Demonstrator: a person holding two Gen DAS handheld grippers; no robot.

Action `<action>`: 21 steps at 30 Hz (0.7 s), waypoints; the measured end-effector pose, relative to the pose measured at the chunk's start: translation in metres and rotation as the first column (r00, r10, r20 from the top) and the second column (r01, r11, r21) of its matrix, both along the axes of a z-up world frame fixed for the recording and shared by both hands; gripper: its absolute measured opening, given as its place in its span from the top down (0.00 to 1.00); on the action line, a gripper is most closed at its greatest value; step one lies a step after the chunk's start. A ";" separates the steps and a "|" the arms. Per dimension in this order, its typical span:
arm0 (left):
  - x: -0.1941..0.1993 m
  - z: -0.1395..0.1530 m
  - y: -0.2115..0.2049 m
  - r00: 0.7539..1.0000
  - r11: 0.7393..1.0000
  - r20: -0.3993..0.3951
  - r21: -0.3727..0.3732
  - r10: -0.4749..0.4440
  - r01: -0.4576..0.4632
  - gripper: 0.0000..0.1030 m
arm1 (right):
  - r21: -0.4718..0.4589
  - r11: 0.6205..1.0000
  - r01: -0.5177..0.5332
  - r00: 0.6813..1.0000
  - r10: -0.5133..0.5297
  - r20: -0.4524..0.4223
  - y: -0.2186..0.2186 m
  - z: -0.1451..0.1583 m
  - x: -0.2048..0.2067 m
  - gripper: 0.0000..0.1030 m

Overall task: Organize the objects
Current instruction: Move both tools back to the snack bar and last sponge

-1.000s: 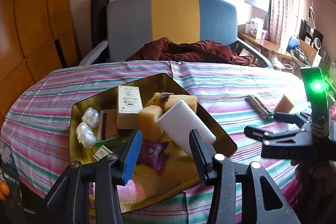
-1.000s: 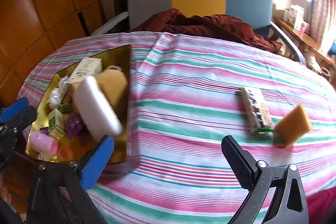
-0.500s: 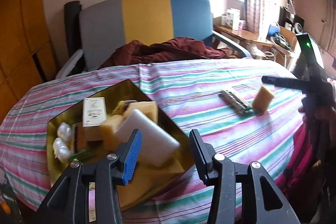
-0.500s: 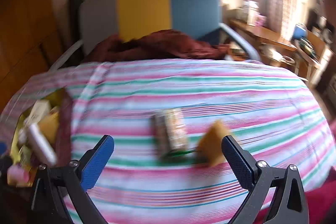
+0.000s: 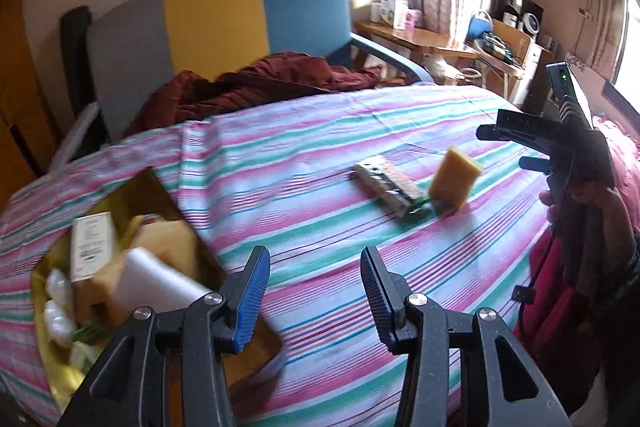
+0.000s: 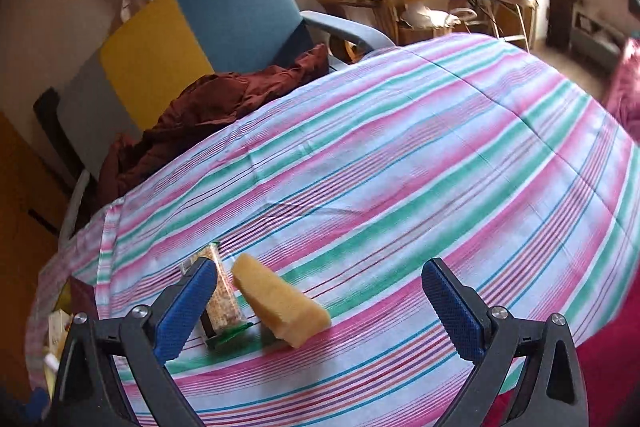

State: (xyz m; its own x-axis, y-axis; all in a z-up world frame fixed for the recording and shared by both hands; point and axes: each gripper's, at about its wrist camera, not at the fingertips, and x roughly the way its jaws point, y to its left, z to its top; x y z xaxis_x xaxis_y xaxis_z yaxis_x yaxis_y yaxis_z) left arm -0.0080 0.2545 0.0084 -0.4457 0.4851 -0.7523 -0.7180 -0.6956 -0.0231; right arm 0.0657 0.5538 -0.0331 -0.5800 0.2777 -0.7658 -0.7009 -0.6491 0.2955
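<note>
Right wrist: one sponge (image 6: 280, 303), one wrapped bar (image 6: 224, 297).

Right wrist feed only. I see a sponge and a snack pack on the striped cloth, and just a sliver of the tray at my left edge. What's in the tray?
Observer: The tray holds a white foam block, yellow sponges, a small white box and white wrapped balls.
Operator: Left gripper carrying anything?
Observer: No. The left gripper is open and empty, over the cloth just right of the tray.
Operator: Is my gripper visible from there?
Observer: Yes, the right gripper is at the frame's right edge, short of the loose sponge, with a green light lit on top.
</note>
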 end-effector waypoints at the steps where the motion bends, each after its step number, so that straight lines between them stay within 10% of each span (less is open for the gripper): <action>1: -0.001 -0.002 0.006 1.000 1.000 0.011 -0.001 -0.008 0.008 0.54 | -0.016 1.000 0.013 1.000 -0.013 -0.006 0.002 -0.001 0.003 0.00; 21: -0.069 -0.072 0.155 0.952 1.000 0.306 -0.029 0.011 -0.002 0.37 | -0.126 0.992 0.019 1.000 -0.020 -0.013 0.014 -0.016 0.002 0.00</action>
